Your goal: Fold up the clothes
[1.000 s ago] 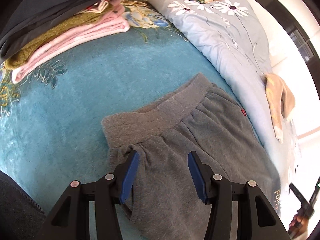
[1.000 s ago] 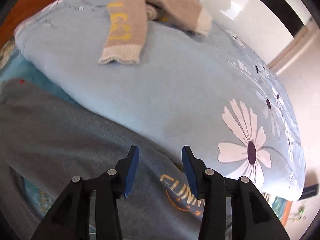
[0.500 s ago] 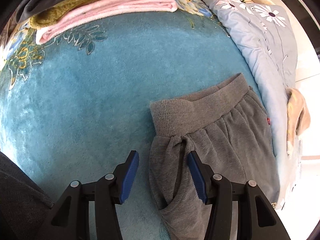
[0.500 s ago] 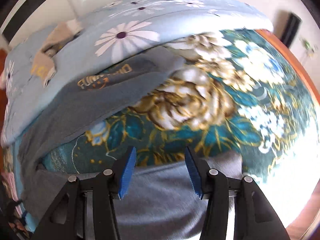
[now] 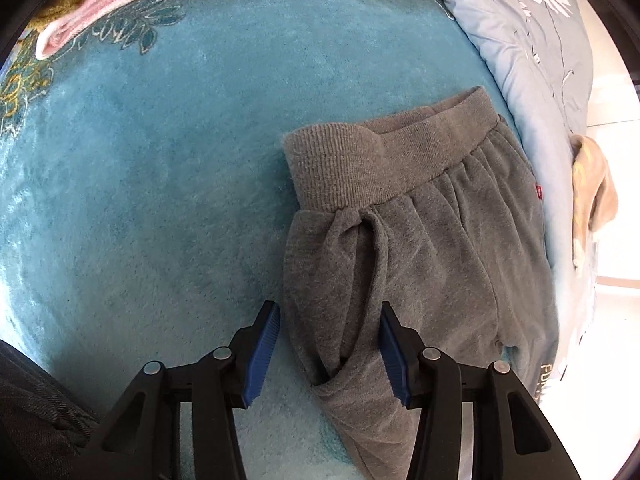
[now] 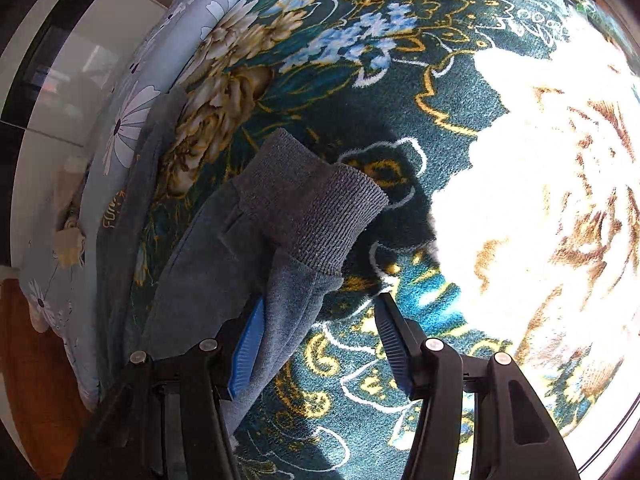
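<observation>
The grey trousers (image 5: 420, 248) are laid on the teal bed cover (image 5: 160, 184), folded lengthwise, waistband far. Since a second ago the left claw (image 5: 326, 350) has been drawn back to the bunched near-left edge, and the right claw (image 6: 316, 344) swung to the ribbed cuff (image 6: 316, 208). Both claws are held apart, nothing clamped; a crosswise fold seems due next.

The left gripper (image 5: 327, 350) is pulling back along the grey sweatpants (image 5: 432, 248), so the folded edge below the ribbed waistband (image 5: 384, 156) now sits between its open blue pads (image 5: 262, 350), and the stack of folded clothes (image 5: 120, 4) is slipping toward the top of the view. The right gripper (image 6: 318, 346) is swinging away from the daisy quilt (image 6: 128, 112) to the ribbed leg cuff (image 6: 316, 204) on the floral blanket (image 6: 400, 80).
</observation>
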`<state>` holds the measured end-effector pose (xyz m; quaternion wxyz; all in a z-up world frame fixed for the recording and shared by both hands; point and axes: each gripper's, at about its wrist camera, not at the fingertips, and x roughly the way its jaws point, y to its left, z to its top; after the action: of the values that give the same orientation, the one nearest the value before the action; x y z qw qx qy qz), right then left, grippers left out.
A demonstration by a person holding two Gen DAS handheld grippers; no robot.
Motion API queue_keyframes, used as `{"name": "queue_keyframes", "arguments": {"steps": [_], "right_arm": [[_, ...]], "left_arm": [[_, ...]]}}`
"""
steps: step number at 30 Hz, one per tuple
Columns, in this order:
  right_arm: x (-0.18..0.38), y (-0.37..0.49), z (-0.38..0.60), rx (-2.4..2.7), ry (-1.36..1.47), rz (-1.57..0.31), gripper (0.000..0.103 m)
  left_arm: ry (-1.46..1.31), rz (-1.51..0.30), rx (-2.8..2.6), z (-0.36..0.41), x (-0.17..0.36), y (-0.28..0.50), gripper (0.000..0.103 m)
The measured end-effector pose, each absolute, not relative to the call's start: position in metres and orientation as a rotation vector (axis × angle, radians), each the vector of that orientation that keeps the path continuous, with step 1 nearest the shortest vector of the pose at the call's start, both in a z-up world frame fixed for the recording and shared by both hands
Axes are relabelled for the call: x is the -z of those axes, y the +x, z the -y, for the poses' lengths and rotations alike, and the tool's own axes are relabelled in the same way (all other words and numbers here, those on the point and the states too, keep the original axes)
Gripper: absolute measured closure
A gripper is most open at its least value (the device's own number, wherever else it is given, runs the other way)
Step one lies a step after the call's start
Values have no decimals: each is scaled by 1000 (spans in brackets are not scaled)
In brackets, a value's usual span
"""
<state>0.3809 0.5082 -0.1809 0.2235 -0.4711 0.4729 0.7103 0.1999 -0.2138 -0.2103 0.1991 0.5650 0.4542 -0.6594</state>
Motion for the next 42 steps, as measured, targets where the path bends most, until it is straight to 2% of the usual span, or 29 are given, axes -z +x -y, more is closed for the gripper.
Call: {"name": "queue_keyframes", "arguments": {"steps": [5,9,11,12,15,19,23,26,31,42], "right_arm": [[191,380,-508,-1959,-1232,-1463,46],[195,384,-511,-1940,-1164,-1592,45],[199,386,-512,-1937,-1128,-1695,56],[200,386,-512,-1934,-1125,-1725,70],[197,379,-512,-1943,-1129,-1737,97],[156,360,-520,-2107,-1065,-1710,98],[106,341,-518,-2322,-1068,-1580,98],[104,334,-521,-2297,-1061,-1617,98],[102,297,-521,-2273,-1099,-1669,98],[71,119,-520,-2350,-1293,-1447,98]], "left_arm": [[1587,-1268,1880,209,208,198,77],[1582,-1224,1925,204,201,195,83],[1566,-1249,1923,205,201,197,84],[1558,-1263,1920,206,201,197,85],[1462,-1367,1953,214,191,206,86],[1369,-1479,1969,220,177,217,87],[1310,-1565,1963,222,164,229,87],[1310,-1593,1934,226,155,229,87],[1383,-1529,1930,233,133,205,86],[1644,-1287,1933,225,123,60,85]]}}
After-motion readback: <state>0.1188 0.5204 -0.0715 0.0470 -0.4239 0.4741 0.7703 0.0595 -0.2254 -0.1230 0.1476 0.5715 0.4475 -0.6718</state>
